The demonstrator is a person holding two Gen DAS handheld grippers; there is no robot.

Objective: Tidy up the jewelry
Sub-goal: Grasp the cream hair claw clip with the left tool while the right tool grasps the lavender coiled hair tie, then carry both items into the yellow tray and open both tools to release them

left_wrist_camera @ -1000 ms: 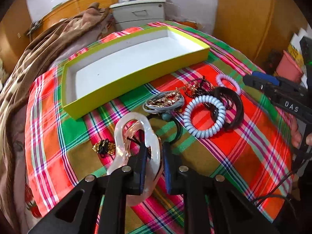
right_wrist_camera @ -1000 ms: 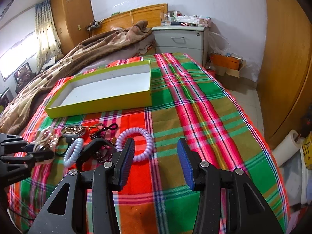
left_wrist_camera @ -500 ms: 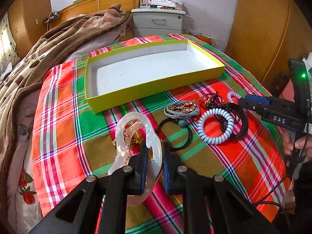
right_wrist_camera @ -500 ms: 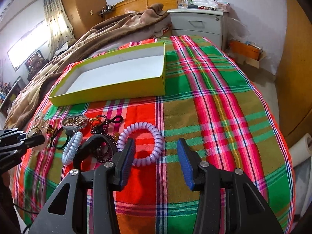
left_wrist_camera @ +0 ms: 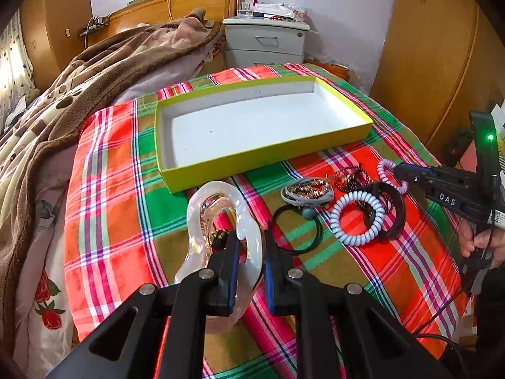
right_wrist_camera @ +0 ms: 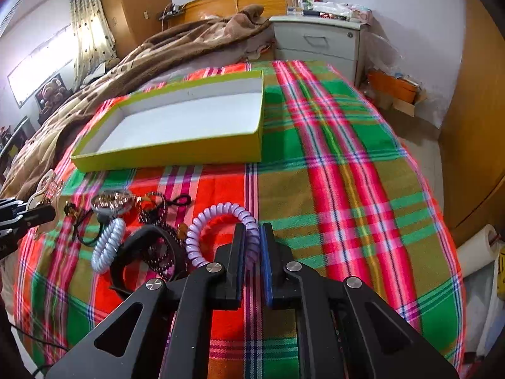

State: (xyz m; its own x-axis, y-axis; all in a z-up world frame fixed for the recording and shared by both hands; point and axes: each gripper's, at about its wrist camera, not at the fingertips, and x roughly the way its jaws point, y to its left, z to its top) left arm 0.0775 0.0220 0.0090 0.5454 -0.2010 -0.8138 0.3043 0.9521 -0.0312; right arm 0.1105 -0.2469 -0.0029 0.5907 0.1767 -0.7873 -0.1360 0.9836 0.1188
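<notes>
- Lilac spiral hair tie lies on the plaid cloth, its near right arc pinched between the blue pads of the right gripper, whose jaws have just been closing and now press on the coil.
- Just left of that tie sit a black bangle, a dark bead string and a pale blue spiral tie, bunched together and partly overlapping.
- Pearly translucent hair claw stands clamped in the left gripper, one side of its loop between the pads, lifted clear of the cloth.
- Beside the claw, on the cloth, rest a black elastic with a teal bead and a grey ring of gold-toned pieces.
- Yellow-green box, white inside and holding nothing, sits beyond all the pieces, well apart from the right gripper and nearer the raised claw.
- Brown blanket covers the bed to the left, and a grey bedside cabinet stands behind the box.
</notes>
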